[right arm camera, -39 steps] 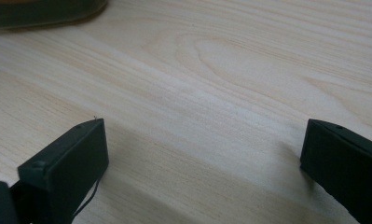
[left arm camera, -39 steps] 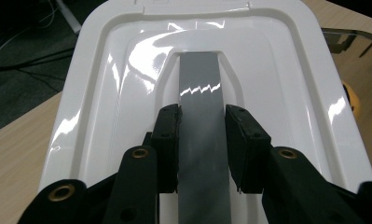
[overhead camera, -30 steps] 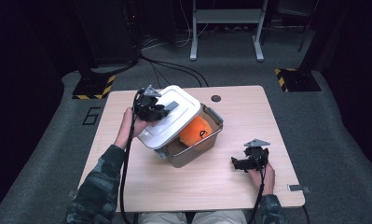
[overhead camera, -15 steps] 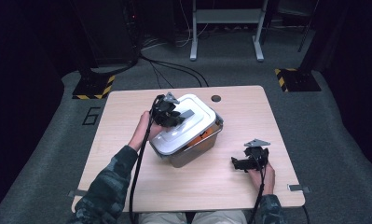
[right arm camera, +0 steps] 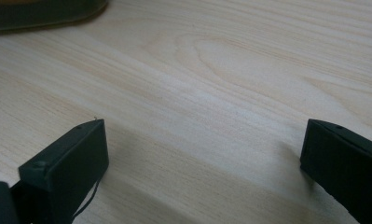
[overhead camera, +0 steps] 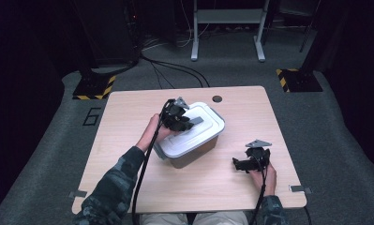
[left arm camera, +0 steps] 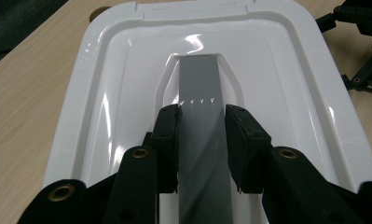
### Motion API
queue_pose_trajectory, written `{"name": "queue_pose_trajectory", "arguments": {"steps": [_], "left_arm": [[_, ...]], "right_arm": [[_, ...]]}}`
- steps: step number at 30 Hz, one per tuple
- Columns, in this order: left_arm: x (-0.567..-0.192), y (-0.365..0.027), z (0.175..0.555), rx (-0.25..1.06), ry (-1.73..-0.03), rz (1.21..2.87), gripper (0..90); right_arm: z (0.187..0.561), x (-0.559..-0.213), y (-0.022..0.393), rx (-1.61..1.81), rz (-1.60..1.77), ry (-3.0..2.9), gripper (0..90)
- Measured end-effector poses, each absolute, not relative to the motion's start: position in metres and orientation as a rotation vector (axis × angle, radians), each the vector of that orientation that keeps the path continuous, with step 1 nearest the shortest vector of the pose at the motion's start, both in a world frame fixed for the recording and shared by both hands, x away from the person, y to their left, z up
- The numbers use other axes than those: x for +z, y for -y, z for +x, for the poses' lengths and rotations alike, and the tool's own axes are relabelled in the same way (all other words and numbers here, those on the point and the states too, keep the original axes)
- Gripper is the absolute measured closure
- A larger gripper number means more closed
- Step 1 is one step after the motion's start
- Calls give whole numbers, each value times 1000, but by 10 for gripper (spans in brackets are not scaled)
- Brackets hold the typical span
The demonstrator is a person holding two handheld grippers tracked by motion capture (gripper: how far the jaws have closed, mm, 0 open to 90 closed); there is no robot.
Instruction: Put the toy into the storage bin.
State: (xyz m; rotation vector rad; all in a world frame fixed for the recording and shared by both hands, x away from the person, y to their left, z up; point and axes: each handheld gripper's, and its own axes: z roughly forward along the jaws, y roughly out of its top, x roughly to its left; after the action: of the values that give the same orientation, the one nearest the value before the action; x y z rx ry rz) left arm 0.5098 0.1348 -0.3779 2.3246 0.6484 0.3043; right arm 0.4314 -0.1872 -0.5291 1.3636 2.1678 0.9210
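Lid (overhead camera: 194,129) on box (overhead camera: 194,154), apparently flush.

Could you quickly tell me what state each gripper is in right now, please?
Left gripper: shut on the grey handle of the white lid.
Right gripper: open, holding nothing, over the table.

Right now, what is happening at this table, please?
A person works with a gripper in each hand. The left gripper is shut on the grey handle of a white lid, and the lid sits on top of a container in the middle of the wooden table. Whether the lid is fully pressed down, I cannot tell. The right gripper rests near the table's front right, apart from the container, with its jaws open and nothing between them.
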Motion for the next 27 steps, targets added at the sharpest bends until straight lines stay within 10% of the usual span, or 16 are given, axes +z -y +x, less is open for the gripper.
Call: {"name": "queue_pose_trajectory", "arguments": {"steps": [8,18,27], "left_arm": [[-382,-138,509,282,-658,2314,632],[-373,-158,500,307,-713,2265,269],[-369,-198,488,376,-803,2204,142]], "right_arm": [[431,-529,187,920,1371,-2167,2],[431,-529,187,922,1363,-2167,2],[431,-529,187,920,1372,-2166,3]]}}
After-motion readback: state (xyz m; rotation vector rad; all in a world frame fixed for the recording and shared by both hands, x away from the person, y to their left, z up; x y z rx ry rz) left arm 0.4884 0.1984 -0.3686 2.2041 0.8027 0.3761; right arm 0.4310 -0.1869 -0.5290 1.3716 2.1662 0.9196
